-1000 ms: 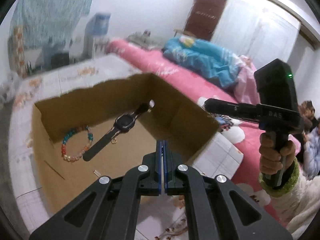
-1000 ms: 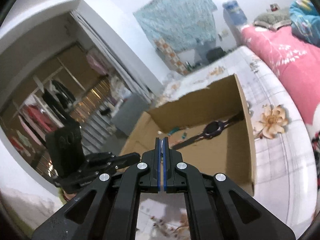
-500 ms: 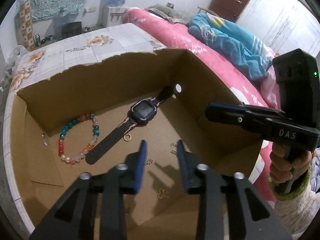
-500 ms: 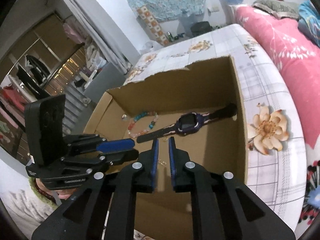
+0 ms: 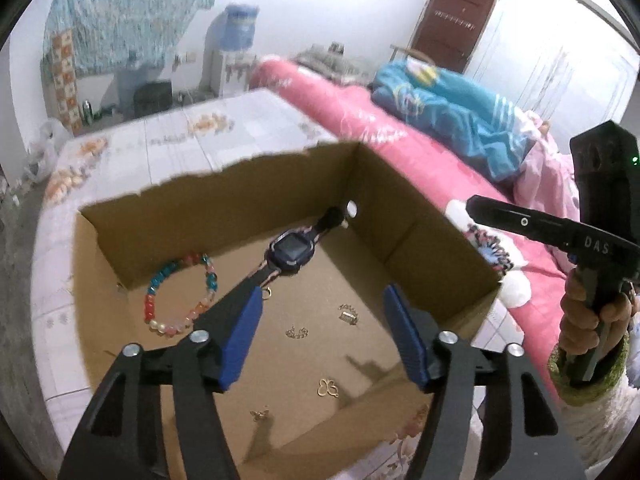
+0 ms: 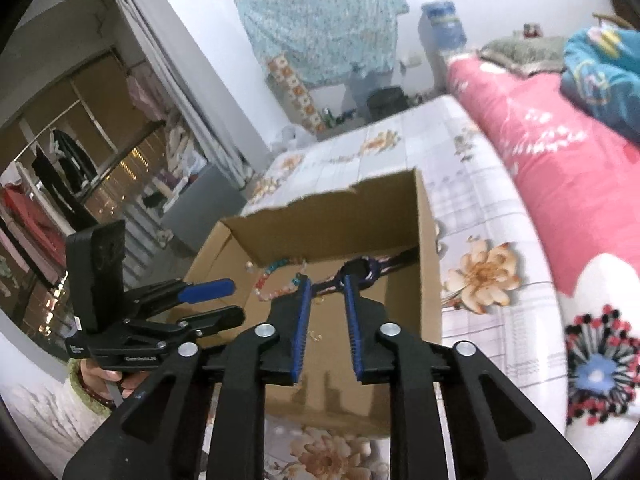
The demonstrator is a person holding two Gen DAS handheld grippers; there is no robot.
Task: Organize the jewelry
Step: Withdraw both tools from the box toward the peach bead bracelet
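An open cardboard box [image 5: 420, 236] stands on a flowered table. In it lie a dark watch [image 5: 290, 256], a coloured bead bracelet [image 5: 180, 300] and several small gold charms [image 5: 328, 388]. My left gripper [image 5: 322, 300] is open wide and empty, above the box's near part. My right gripper [image 6: 324, 286] is open and empty, in front of the box [image 6: 348, 384]; the watch [image 6: 362, 272] and bracelet [image 6: 276, 276] show beyond its tips. The left gripper shows in the right wrist view [image 6: 216, 302], and the right gripper at the right of the left wrist view [image 5: 476, 206].
The table [image 6: 472, 208] has a white tiled cloth with flower prints. A pink bed [image 5: 400, 148] with a blue quilt [image 5: 452, 112] lies to the right. A water dispenser [image 5: 236, 48] stands at the far wall. A wardrobe [image 6: 60, 168] is at the left.
Both grippers have gone from shut to open, the left now wide. Both have moved in towards the box and then tilted up a little.
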